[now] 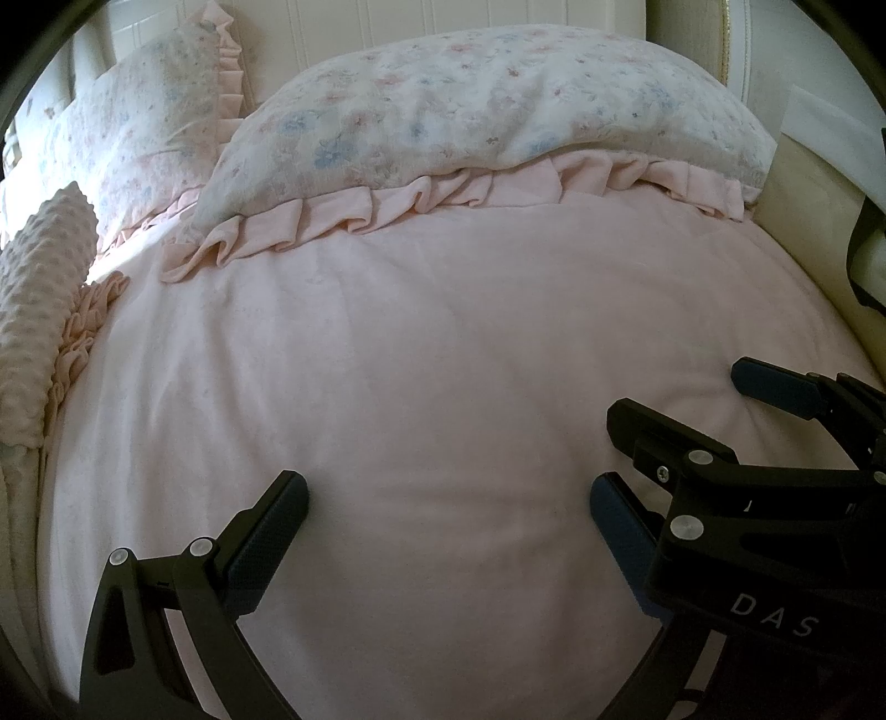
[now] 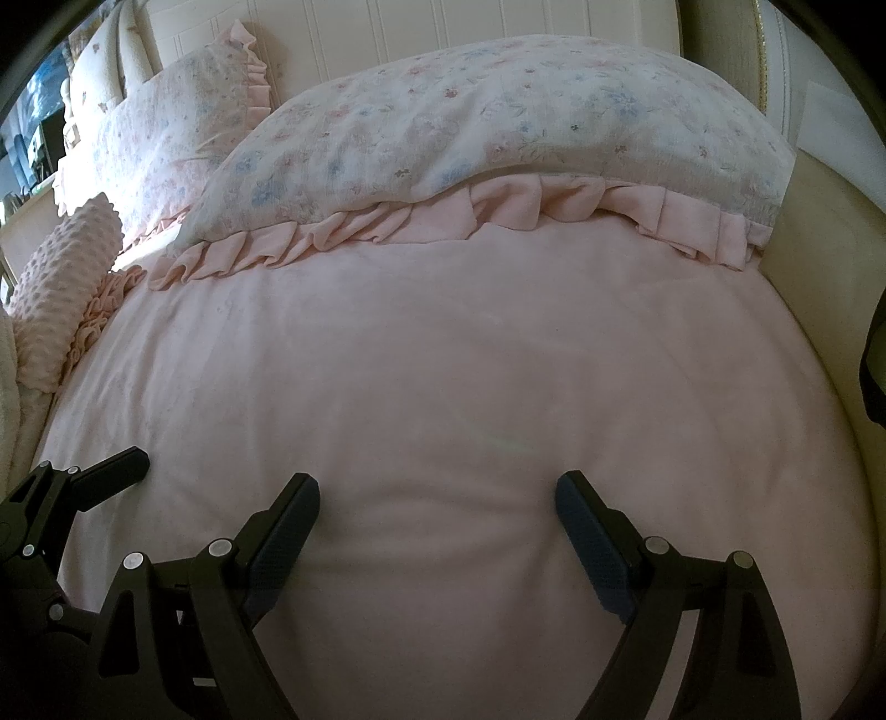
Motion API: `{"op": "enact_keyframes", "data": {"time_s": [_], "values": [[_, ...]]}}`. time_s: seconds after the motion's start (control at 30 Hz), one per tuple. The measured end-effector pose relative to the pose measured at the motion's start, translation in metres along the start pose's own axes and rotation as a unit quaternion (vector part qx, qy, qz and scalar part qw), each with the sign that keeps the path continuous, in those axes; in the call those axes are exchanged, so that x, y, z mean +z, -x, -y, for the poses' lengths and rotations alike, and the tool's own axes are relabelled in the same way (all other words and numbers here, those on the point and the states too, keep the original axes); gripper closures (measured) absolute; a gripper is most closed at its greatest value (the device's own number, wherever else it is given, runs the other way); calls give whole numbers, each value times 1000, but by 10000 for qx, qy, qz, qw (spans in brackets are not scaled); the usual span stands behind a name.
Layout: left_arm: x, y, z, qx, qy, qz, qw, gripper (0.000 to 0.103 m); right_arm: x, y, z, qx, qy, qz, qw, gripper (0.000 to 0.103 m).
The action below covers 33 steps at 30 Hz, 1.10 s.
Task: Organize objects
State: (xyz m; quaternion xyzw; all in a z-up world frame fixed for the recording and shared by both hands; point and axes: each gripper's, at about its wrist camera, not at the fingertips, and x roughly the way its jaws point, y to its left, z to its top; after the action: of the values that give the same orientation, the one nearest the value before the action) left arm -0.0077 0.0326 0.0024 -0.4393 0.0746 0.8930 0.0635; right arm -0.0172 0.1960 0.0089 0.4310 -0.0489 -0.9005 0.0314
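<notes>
Up front in the left wrist view, the left hand-held gripper [image 1: 448, 501] hovers with jaws spread apart over the pink blanket [image 1: 421, 354], holding nothing. A flowered pillow [image 1: 487, 105] lies at the head of the bed.

From the right wrist view, the right hand-held gripper [image 2: 437, 495] is likewise spread wide and empty, the pillow [image 2: 498, 122] well beyond it and a bumpy pink cushion [image 2: 61, 282] far left.

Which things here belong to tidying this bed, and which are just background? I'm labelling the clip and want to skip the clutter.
Part of the job:
- near floral pillow
- far floral pillow
- bumpy pink cushion
- pink blanket
- left gripper and right gripper, both open and empty

Just there:
- white panelled headboard
- shelf clutter, too blurred to identify
</notes>
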Motion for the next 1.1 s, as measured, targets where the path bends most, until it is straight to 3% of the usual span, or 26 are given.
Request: {"op": "enact_keyframes", "data": {"time_s": [0.93, 1.1], "values": [[0, 0, 0, -1, -1, 0, 10000, 2, 0, 1, 1, 46, -16, -10, 10000, 15], [3, -5, 2, 15, -9, 2, 10000, 2, -4, 7, 5, 212, -113, 28, 9997, 15]]}}
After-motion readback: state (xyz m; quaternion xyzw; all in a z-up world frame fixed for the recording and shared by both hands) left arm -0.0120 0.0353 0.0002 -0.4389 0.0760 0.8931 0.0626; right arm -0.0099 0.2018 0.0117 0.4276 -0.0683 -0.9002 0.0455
